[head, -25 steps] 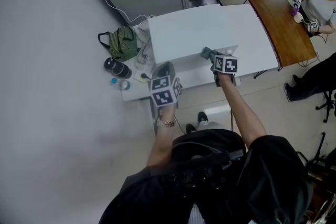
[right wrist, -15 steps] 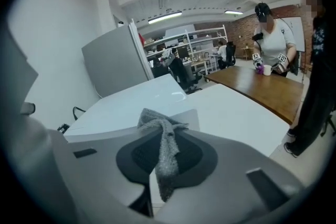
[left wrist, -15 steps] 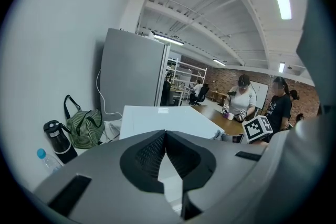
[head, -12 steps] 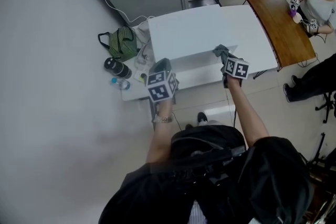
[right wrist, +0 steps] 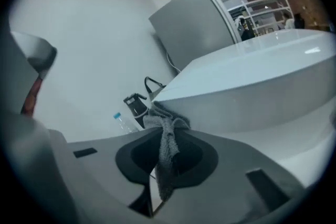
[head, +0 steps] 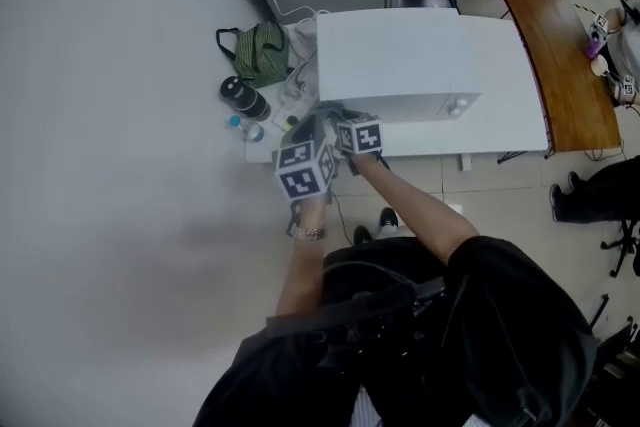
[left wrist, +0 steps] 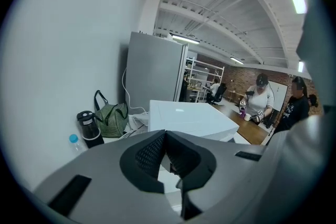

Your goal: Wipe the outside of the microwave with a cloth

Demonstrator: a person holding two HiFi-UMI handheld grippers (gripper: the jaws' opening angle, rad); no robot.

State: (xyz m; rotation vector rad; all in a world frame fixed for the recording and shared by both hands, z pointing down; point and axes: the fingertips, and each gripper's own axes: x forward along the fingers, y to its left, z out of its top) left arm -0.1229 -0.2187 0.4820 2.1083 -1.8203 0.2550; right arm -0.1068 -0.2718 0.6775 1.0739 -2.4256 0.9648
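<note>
Since the wipe was at the casing's near-left corner, both claws sat bunched at the microwave's point(head: 420, 55) 7 o'clock. The microwave stood on the white desk point(head: 480, 143) at the person's 12 o'clock, front face toward them.

Right claw point(head: 358, 137) was clamped on the cloth point(right wrist: 167, 149). The grey fabric was pinched mid-length, with the top bunch pressed against the corner edge and the tail hanging below the jaws. My read: gripping it short kept a firm wad on the panel instead of a loose flap.

Left claw point(head: 305, 170) was closed with nothing in it, tips meeting, parked just beside the right one at its 7 o'clock. It looked to be on standby, not bracing anything.

Clutter lay at the microwave's 9 o'clock: green striped bag point(head: 258, 52), dark flask point(head: 243, 98), small blue-capped bottle point(head: 245, 127). That's tight beside the left wall, so wiping that side risks knocking the bottles. Most of the top and front looked not yet covered, but I can't confirm that from cleanliness.
</note>
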